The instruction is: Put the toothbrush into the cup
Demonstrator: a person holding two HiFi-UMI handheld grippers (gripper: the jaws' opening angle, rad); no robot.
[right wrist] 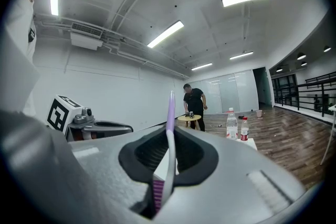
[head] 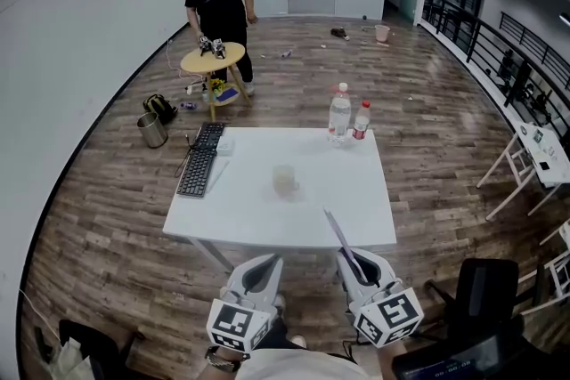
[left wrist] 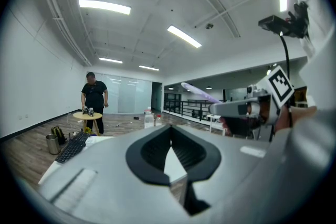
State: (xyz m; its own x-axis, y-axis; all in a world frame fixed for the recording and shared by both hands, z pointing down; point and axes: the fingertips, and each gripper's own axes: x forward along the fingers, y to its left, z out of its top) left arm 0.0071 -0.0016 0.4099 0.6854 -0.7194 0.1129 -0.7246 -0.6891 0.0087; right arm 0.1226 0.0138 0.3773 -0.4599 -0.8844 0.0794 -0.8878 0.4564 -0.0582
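the white rectangular table [head: 258, 222] fills the middle of the head view, with the person standing off its near edge. both tools hang short of that edge. the left gripper [head: 261, 267] sits at 6 o'clock from the table's centre, its jaws pressed together on nothing, as its own view [left wrist: 171, 149] shows. the right gripper [head: 358, 262] sits at about 5 o'clock, its jaws pinching the toothbrush.

the small translucent plastic cup [head: 285, 181] stands upright near the table's middle, alone, well apart from the bottles at the far edge.

the slim purple-handled toothbrush [head: 337, 231] is off the table, clamped by its bristle end, which sits deep between the right jaws [right wrist: 169, 152]. its handle [right wrist: 169, 123] juts out past the tips, so the handle end leads. in the head view its long axis runs toward 11 o'clock, reaching over the near table edge. the cup lies on at roughly 10 to 11 o'clock from the handle tip, still apart from it. the right hand is the one to carry it; likely the handle must tip downward over the cup's mouth.
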